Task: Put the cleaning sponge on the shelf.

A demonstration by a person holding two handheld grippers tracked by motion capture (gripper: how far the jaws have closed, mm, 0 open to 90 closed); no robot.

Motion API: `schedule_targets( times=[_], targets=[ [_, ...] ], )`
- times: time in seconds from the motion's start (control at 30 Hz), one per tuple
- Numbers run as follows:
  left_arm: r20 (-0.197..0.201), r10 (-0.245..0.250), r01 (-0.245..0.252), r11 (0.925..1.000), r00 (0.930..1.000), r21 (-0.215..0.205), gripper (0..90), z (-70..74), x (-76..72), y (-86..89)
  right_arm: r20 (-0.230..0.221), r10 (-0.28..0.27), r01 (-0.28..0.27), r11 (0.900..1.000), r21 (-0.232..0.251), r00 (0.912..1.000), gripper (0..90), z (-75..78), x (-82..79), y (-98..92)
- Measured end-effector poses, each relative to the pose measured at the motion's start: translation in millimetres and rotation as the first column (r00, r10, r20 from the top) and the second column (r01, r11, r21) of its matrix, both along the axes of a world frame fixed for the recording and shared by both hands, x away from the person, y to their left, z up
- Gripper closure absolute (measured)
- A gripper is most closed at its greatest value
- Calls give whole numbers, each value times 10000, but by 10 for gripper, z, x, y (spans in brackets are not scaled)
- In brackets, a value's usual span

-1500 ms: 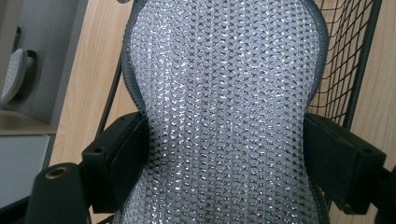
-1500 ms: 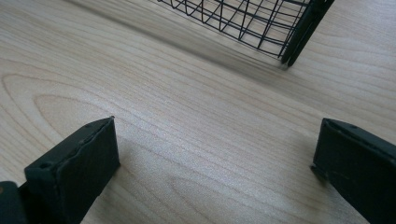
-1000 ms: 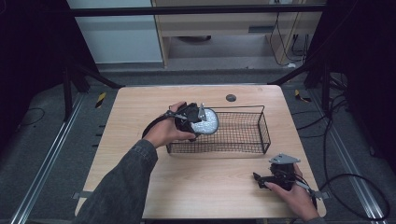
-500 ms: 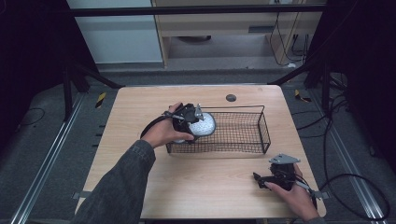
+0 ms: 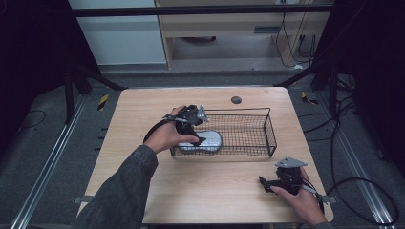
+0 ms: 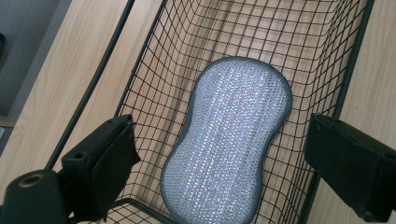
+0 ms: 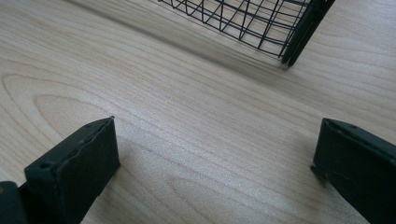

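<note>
Silver sponge (glittery weave), black wire basket.

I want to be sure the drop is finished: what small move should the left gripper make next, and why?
Probably lift the left gripper straight up out of the black wire basket. The silvery grey peanut-shaped scrubbing pad lies flat on the basket's floor, and the jaws, which have just been closing a little, stand apart on either side without touching it, so the pad looks released.

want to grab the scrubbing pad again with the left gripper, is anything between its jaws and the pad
Nothing visible. The scrubbing pad lies flat on the floor of the wire basket, with the left gripper right above it, jaws apart on either side. The jaws have just been closing somewhat, with no contact with the pad.
</note>
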State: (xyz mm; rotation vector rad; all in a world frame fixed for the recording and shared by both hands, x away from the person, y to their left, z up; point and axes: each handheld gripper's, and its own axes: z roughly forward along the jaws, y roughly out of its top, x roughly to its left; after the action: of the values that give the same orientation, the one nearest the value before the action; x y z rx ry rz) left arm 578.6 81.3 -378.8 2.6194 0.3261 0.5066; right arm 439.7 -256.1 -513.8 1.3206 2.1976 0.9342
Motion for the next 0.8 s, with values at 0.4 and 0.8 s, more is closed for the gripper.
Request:
schedule_targets(
  times=[0.4, 0.8],
  targets=[
    [132, 209, -195, 9952, 9997, -955, 49, 92, -121, 20, -11, -14, 14, 10000, 14, 10000, 4, 0, -1, 1],
    [30, 598, -583, 9829, 9982, -1748, 44, 104, -244, 45, -5, -13, 13, 10000, 21, 10000, 4, 0, -1, 1]
  ],
)
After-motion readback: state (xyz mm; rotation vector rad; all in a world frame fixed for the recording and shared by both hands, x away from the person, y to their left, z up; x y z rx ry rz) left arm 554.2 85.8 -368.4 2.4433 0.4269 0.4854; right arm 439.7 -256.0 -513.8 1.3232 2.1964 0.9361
